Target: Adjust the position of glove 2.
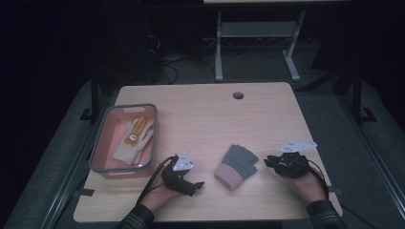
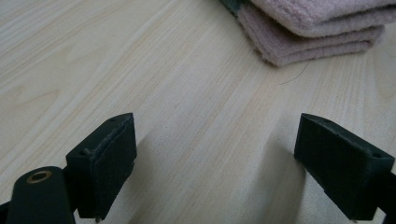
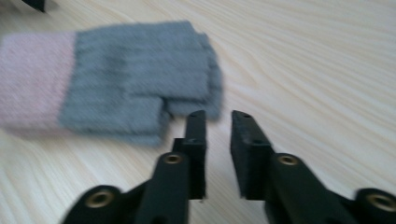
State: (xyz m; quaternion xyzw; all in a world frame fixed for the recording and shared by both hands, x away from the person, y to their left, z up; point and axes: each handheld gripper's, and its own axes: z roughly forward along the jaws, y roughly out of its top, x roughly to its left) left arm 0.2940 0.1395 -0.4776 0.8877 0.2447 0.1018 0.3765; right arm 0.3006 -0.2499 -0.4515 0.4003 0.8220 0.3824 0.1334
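A: So, where does your work sit at this moment?

B: Between your two tools. The folded grey knitted glove with the pink ribbed cuff (image 1: pixel 236 166) lies flat on the pale wood-grain table (image 1: pixel 210 109), just right of your left gripper (image 1: pixel 196 185) and just left of your right gripper (image 1: pixel 267 161).

A: Why does it lie there and not in the bin?

B: I judge it to be the next piece for sorting. The pink plastic tray with the grey rim (image 1: pixel 101 136) stands at the table's left, and a cream fabric glove with yellow-orange patches (image 1: pixel 134 139) already lies inside it. So this one waits mid-table, within reach of both hands.

A: How do your tongs stand?

B: Your left pair gapes wide with bare wood between the pads; the pink cuff's stacked edges show just ahead, untouched. Your right pair stands a little apart, nothing between the pads; the tips sit at the grey finger end, and whether they brush the wool I cannot tell, as that view is blurred.

A: What of the stuff itself?

B: Soft, fuzzy, limp wool; a thick layered cuff, a thin fingered end. The tray is stiff and smooth-walled. The pads are flat black blocks, so you want a pinch on the thick cuff, I reckon.
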